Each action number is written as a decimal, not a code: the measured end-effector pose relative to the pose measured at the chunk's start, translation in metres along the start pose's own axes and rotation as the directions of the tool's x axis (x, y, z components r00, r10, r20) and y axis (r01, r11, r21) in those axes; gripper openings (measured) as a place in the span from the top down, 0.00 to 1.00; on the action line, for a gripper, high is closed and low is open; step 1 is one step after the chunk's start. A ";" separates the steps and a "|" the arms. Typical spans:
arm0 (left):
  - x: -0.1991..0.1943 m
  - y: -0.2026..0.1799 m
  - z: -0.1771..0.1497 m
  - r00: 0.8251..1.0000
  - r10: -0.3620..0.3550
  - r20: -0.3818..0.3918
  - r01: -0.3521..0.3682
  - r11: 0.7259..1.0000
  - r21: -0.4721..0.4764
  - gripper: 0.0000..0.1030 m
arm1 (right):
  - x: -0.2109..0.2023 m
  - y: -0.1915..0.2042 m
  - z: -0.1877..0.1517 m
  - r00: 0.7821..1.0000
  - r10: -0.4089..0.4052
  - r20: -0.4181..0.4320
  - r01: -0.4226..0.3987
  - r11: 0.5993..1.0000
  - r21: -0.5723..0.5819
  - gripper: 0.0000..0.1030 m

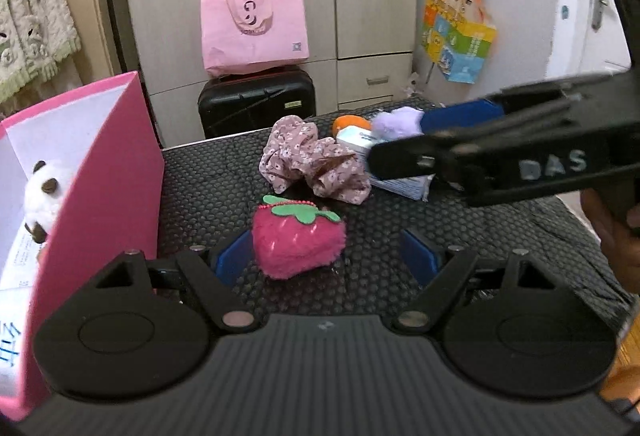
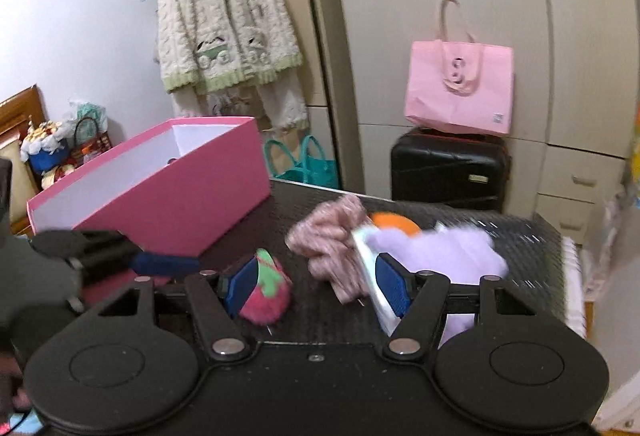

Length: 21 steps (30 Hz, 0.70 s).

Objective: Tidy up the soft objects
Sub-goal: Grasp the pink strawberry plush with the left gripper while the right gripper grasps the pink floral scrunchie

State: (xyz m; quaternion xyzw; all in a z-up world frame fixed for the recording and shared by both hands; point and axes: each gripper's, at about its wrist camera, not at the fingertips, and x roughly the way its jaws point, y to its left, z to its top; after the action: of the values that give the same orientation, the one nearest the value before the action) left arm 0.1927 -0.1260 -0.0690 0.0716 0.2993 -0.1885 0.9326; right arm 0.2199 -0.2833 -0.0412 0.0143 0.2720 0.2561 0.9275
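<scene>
A pink plush strawberry (image 1: 298,240) lies on the black dotted table (image 1: 208,187), between the open fingers of my left gripper (image 1: 326,256), close to the left pad. A floral pink scrunchie (image 1: 312,161), an orange soft thing (image 1: 350,123), a purple plush (image 1: 396,121) and a white tissue pack (image 1: 360,139) lie further back. My right gripper (image 2: 316,286) is open above the table; the strawberry (image 2: 268,296) is by its left pad and the purple plush (image 2: 444,252) behind its right pad. A pink box (image 1: 108,171) on the left holds a white panda plush (image 1: 42,195).
The right gripper's body (image 1: 520,159) crosses the left wrist view at the right. A black suitcase (image 1: 256,99) with a pink tote bag (image 1: 254,27) stands behind the table by the wardrobe. A knitted cardigan (image 2: 224,23) hangs at the left.
</scene>
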 end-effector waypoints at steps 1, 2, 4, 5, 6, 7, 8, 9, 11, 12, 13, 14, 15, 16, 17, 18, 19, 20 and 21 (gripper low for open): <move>0.004 0.001 0.000 1.000 0.014 -0.001 -0.014 1.000 -0.002 0.22 | 0.008 0.003 0.005 1.000 0.003 -0.012 -0.003 1.000 -0.017 0.35; 0.008 0.001 0.000 0.999 0.034 -0.008 -0.034 0.999 0.000 0.22 | 0.017 0.005 0.008 1.000 0.002 -0.023 -0.003 0.999 -0.034 0.38; 0.011 0.003 -0.001 0.997 0.072 -0.010 -0.072 0.997 -0.021 0.22 | 0.032 0.008 0.012 0.999 -0.004 -0.038 0.002 0.998 -0.060 0.43; 0.012 0.005 -0.001 0.997 0.070 -0.010 -0.071 0.997 -0.038 0.22 | 0.040 0.007 0.014 0.999 -0.008 -0.046 0.005 0.998 -0.063 0.46; 0.014 0.006 0.000 0.998 0.053 -0.015 -0.053 0.998 -0.045 0.22 | 0.048 0.007 0.015 0.998 -0.010 -0.058 0.007 0.998 -0.062 0.46; 0.017 0.007 0.000 0.999 0.031 -0.021 -0.032 0.998 -0.047 0.22 | 0.055 0.007 0.016 0.998 -0.010 -0.069 0.005 0.998 -0.062 0.46; 0.019 0.007 0.001 0.999 0.025 -0.021 -0.026 0.999 -0.046 0.22 | 0.061 0.006 0.017 0.997 -0.011 -0.077 0.006 0.998 -0.065 0.46; 0.021 0.007 0.001 0.999 0.032 -0.019 -0.033 0.999 -0.041 0.22 | 0.067 0.006 0.017 0.996 -0.018 -0.083 0.012 0.997 -0.070 0.46; 0.024 0.006 0.001 0.999 0.046 -0.018 -0.046 0.998 -0.030 0.28 | 0.077 0.004 0.016 0.995 -0.030 -0.098 0.023 0.997 -0.075 0.47; 0.027 0.006 0.001 0.998 0.051 -0.029 -0.052 0.998 -0.024 0.35 | 0.082 0.001 0.016 0.993 -0.034 -0.114 0.026 0.997 -0.068 0.50; 0.029 0.006 0.001 0.998 0.052 -0.043 -0.053 0.998 -0.021 0.37 | 0.087 -0.002 0.016 0.989 -0.034 -0.145 0.026 0.998 -0.059 0.54; 0.031 0.007 0.001 0.997 0.049 -0.052 -0.050 0.998 -0.023 0.39 | 0.091 -0.003 0.015 0.987 -0.033 -0.155 0.024 0.998 -0.059 0.58; 0.033 0.008 0.000 0.997 0.044 -0.057 -0.046 0.998 -0.030 0.41 | 0.091 -0.003 0.014 0.988 -0.034 -0.148 0.025 0.997 -0.068 0.59; 0.034 0.009 0.000 0.997 0.044 -0.059 -0.047 0.998 -0.039 0.42 | 0.091 -0.003 0.013 0.988 -0.037 -0.148 0.026 0.997 -0.075 0.60; 0.035 0.011 -0.001 0.997 0.046 -0.058 -0.049 0.998 -0.046 0.44 | 0.091 -0.003 0.013 0.988 -0.037 -0.150 0.025 0.996 -0.080 0.61; 0.037 0.012 -0.001 0.997 0.050 -0.054 -0.053 0.997 -0.052 0.46 | 0.091 -0.003 0.013 0.988 -0.034 -0.152 0.022 0.997 -0.080 0.63; 0.038 0.012 -0.002 0.997 0.055 -0.052 -0.058 0.997 -0.057 0.46 | 0.091 -0.004 0.013 0.988 -0.034 -0.153 0.022 0.997 -0.077 0.65; 0.039 0.013 -0.003 0.997 0.057 -0.054 -0.060 0.996 -0.061 0.48 | 0.092 -0.004 0.013 0.987 -0.038 -0.155 0.026 0.997 -0.078 0.76; 0.041 0.014 -0.003 0.997 0.056 -0.059 -0.060 0.996 -0.066 0.50 | 0.093 -0.004 0.011 0.985 -0.051 -0.163 0.037 0.995 -0.089 0.88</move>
State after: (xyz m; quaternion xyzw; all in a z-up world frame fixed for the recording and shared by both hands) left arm 0.2277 -0.1252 -0.0952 0.0542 0.3296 -0.1490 0.9307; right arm 0.2947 -0.2400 -0.0786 -0.0525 0.3369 0.2474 0.9069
